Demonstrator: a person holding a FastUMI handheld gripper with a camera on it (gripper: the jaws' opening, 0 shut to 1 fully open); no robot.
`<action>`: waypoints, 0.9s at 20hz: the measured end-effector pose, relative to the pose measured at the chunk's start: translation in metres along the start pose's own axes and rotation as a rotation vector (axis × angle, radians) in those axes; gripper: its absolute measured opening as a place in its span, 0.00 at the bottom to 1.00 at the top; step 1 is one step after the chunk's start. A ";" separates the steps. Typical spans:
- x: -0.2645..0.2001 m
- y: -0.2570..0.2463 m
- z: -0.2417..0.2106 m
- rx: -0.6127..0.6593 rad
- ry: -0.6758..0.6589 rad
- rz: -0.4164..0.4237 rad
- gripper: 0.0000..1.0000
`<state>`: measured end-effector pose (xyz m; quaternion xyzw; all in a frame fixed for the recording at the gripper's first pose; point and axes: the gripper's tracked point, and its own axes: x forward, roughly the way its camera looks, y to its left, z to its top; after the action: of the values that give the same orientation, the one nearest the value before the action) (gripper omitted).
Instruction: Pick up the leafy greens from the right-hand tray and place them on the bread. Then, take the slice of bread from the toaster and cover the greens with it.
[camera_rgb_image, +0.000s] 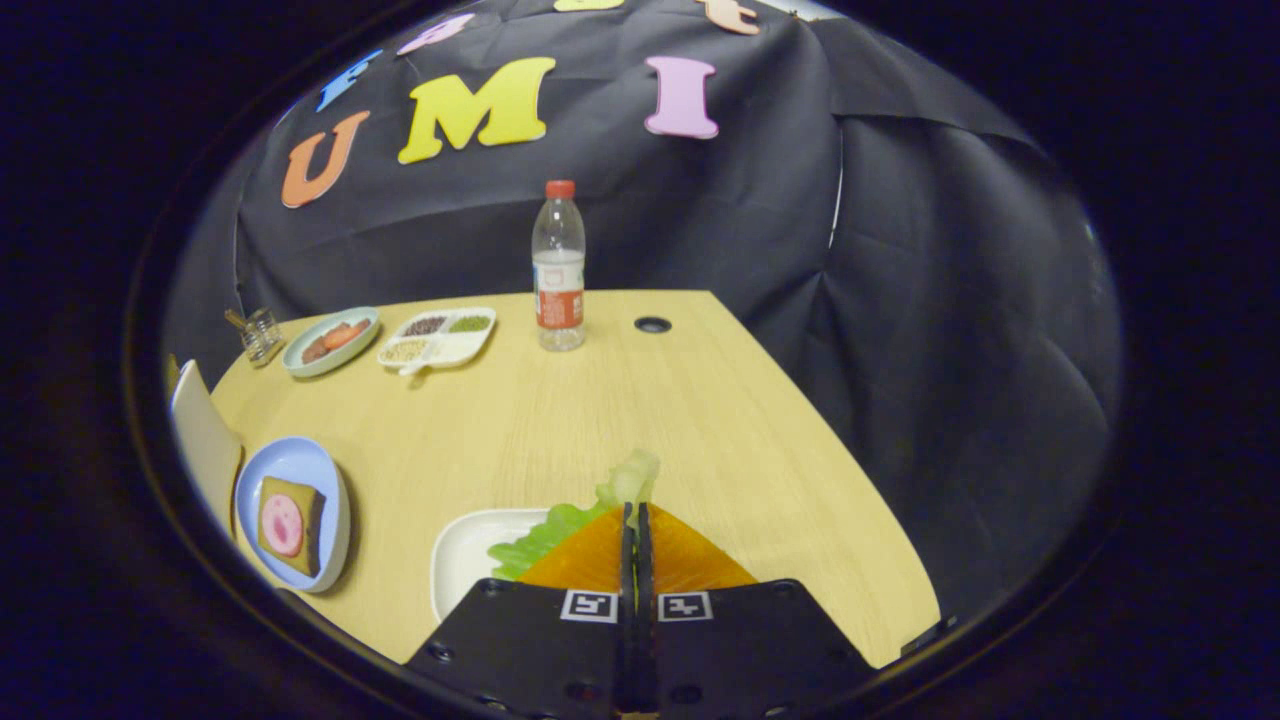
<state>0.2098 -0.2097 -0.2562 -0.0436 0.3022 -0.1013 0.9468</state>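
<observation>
Pale wood-grain worktop (620, 400), curved front edge, black cloth wall behind. Round dark grommet hole (652, 324) set in it near the back.

Claw (636, 512): fingers drawn together, almost no gap between them. Ruffled leafy greens (560, 530), bright green paling to whitish at the frill, are pinched at the fingertips; the pale frill stands up just past the tips, the greener part spreads out to the left of the fingers. Both fingers appear to press on the leaf.

Below and behind the greens: a white rounded-square tray (462, 556), its bare left part visible, the rest hidden under the claw body. Whether the greens are lifted clear of the tray or resting on it cannot be told.

Well to the left of the tray: a light blue round plate (298, 462) carrying a brown square slice of bread (305, 500) with a pink round slice of meat (282, 524) on top. A white flat object (205, 440) stands just beyond that plate; its kind is not clear.

Far side of the worktop: clear plastic water bottle (559, 265), red cap and red label, upright. Left of it a white divided dish (438, 338) holding dark, green and pale grains in separate compartments. Next left, a pale green shallow plate (331, 341) with reddish food. Past that, a small clear glass holder (260, 334) near the worktop's edge.
</observation>
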 end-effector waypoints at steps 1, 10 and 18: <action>-0.007 0.002 0.002 -0.007 -0.019 0.007 0.00; -0.085 0.053 0.014 -0.008 -0.169 0.031 0.00; -0.143 0.160 0.019 -0.071 -0.225 0.164 0.00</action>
<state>0.1340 -0.0216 -0.1830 -0.0630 0.2002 -0.0073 0.9777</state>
